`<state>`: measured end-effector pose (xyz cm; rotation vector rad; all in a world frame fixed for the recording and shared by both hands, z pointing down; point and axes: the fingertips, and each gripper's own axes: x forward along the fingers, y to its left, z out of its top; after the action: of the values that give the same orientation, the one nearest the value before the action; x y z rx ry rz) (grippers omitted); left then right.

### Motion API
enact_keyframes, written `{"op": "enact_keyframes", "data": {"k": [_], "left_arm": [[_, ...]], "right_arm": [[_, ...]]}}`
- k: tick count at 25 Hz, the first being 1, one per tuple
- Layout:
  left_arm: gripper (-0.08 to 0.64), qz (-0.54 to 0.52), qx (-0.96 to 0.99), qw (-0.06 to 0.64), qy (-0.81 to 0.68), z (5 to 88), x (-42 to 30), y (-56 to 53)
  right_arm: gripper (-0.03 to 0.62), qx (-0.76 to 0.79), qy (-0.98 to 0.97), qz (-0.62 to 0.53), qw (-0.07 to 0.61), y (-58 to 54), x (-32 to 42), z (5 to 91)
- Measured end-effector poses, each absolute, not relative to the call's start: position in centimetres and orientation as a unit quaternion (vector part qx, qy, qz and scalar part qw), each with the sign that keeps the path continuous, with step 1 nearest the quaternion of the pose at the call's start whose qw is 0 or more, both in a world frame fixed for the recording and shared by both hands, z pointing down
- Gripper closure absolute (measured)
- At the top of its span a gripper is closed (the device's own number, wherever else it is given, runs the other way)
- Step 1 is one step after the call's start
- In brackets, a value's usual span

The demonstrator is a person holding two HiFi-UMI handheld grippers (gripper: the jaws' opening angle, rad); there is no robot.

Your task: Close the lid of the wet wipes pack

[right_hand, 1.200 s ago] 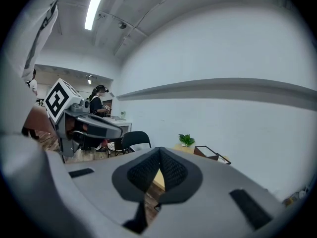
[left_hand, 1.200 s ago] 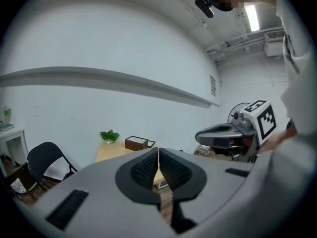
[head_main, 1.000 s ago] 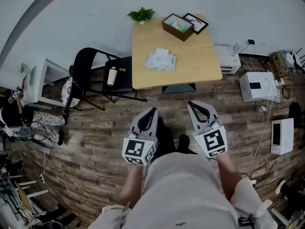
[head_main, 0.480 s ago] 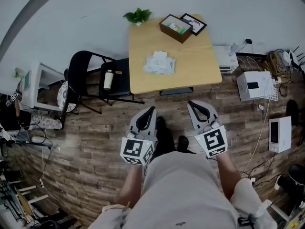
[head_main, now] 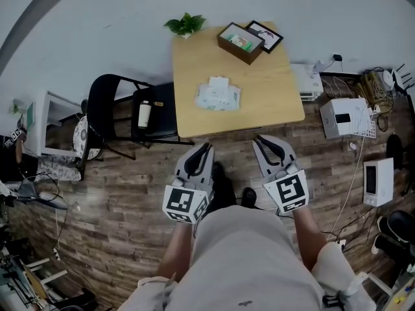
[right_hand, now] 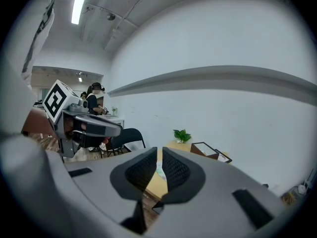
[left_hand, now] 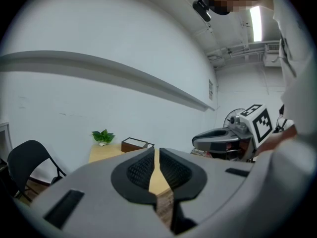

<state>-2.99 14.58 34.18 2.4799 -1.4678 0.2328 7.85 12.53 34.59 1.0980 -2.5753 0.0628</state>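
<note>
Down below us the brown wood-plank floor (head_main: 117,193) fills most of the head view, meeting a pale grey wall (head_main: 97,18) at the top. Against that wall stands the light wooden square table (head_main: 275,99), and to its left we have a black folding chair (head_main: 107,102) with a white bottle (head_main: 144,115) lying on the seat. At the bottom of the view are the person's own pale trousers (head_main: 246,258), and both grippers are held out in front of them, just short of the table's near edge and well apart from anything on it. The left gripper (head_main: 205,150) shows us its jaws a narrow slit apart with only the table and floor visible through the gap; it holds nothing. The right gripper (head_main: 260,142) has just been opening its jaws, and there too we see a thin gap with nothing gripped in it. On the table's far end sits a dark brown open box (head_main: 240,43), with a black-framed picture (head_main: 267,35) touching it on the right. The white wet wipes pack (head_main: 218,94) lies flat near the middle of the tabletop, alone, and it is too small for us to tell how its lid stands. Last, a small green potted plant (head_main: 185,24) perches on the far left corner.
</note>
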Motion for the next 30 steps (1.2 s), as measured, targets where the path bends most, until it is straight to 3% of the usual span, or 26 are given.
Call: {"op": "enact_keyframes", "data": {"k": [6, 8, 10, 30], "left_arm": [[0.544, 0.077, 0.855, 0.123, -0.497, 34.4, -4.8, 11.0], [0.492, 0.081, 0.857, 0.124, -0.494, 34.7, -5.4, 9.8], [0.485, 0.081, 0.856, 0.128, -0.494, 34.9, -6.2, 8.7], [0.485, 0.074, 0.876, 0.149, -0.454, 36.7, -13.4, 1.3]], "right_arm": [[0.512, 0.389, -0.905, 0.042, 0.169, 9.3, 6.3, 35.3], [0.494, 0.392, -0.904, 0.052, 0.164, 8.1, 5.9, 35.5], [0.485, 0.395, -0.902, 0.059, 0.162, 7.0, 5.3, 35.6], [0.480, 0.445, -0.872, 0.115, 0.171, 0.0, 0.0, 38.2]]}}
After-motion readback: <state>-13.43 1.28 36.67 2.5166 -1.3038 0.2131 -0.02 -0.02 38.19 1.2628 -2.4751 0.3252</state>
